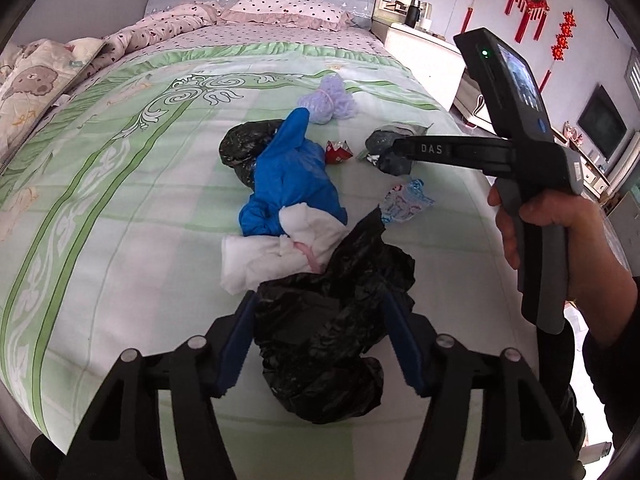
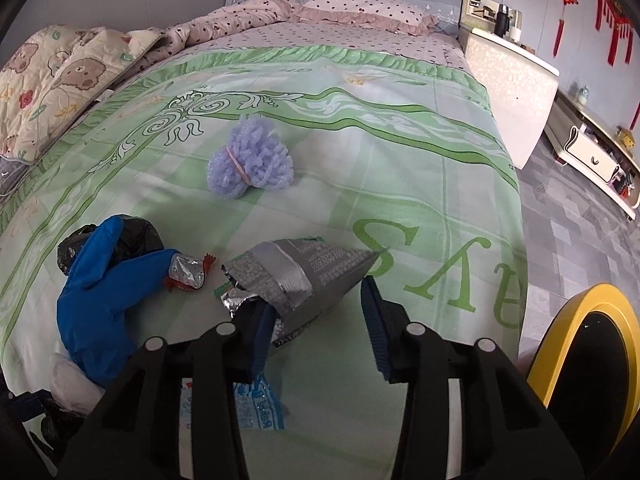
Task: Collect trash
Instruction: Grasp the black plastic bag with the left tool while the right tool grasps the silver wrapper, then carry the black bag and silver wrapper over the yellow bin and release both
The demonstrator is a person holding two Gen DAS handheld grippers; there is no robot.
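Trash lies scattered on a green patterned bedspread [image 1: 120, 208]. My left gripper [image 1: 320, 344] is shut on a crumpled black plastic bag [image 1: 332, 320], with a blue pad pressed to each side. My right gripper [image 2: 316, 320] is shut on a silver snack wrapper [image 2: 300, 272], which drapes over the left pad; in the left wrist view the right gripper [image 1: 400, 148] has that wrapper [image 1: 380, 140] at its fingertips. Between them lie a blue glove [image 1: 292, 176], white tissue [image 1: 272, 252], a second black bag [image 1: 244, 144], a red foil wrapper [image 1: 339, 151] and a clear printed wrapper [image 1: 404, 202].
A lilac yarn bundle [image 2: 252, 164] sits further up the bed. A yellow-rimmed bin [image 2: 576, 320] with a black liner stands at the bed's right edge. Quilts [image 2: 60, 80] and pillows [image 2: 360, 4] fill the far end. A white nightstand [image 2: 512, 80] is beside the bed, and a person's hand [image 1: 540, 220] holds the right gripper.
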